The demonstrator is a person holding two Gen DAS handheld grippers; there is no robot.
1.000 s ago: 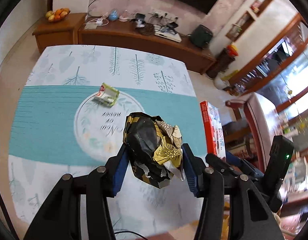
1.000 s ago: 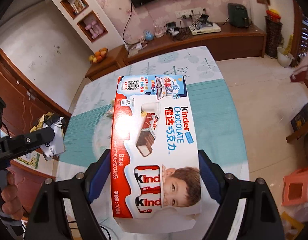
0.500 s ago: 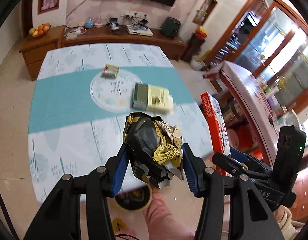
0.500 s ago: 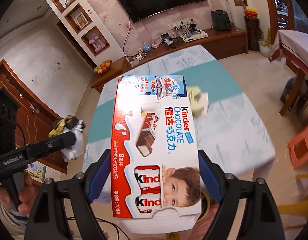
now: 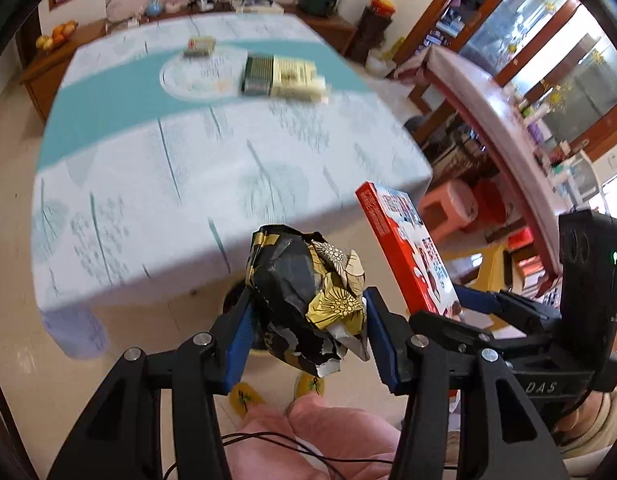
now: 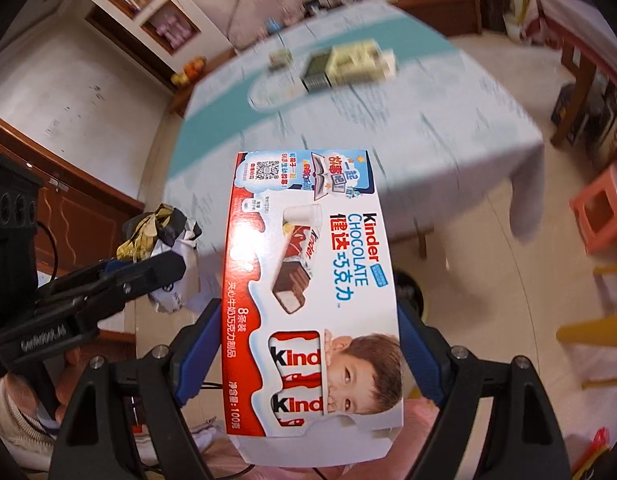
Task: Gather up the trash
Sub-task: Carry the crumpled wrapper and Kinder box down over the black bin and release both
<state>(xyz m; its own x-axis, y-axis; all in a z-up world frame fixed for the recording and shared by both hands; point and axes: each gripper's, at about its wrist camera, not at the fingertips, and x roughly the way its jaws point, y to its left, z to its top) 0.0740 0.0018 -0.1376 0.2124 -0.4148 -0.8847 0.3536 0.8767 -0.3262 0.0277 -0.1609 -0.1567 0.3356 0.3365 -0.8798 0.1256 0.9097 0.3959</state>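
**Both grippers loaded, held off the near edge of the table**

The left gripper is clamped on a crumpled black-and-gold wrapper, its blue pads pressing the ball from both sides. The wad hangs over the floor, just off the near edge of the table, with a dark round bin partly hidden behind it and a person's pink-clad legs and yellow slippers below.

The right gripper grips a Kinder chocolate box across its width, jaws spread wide, printed face up towards the camera. The box is also clear of the table, off its near edge and above the floor. In the left wrist view the same box shows edge-on, just right of the wrapper.

On the tablecloth two things lie untouched: a flat pale-and-green carton on the teal band towards the far right corner, and a small packet beside it, nearer the far edge, at the rim of the round printed motif. Both are blurred.

A pink stool stands on the floor off the table's right edge.
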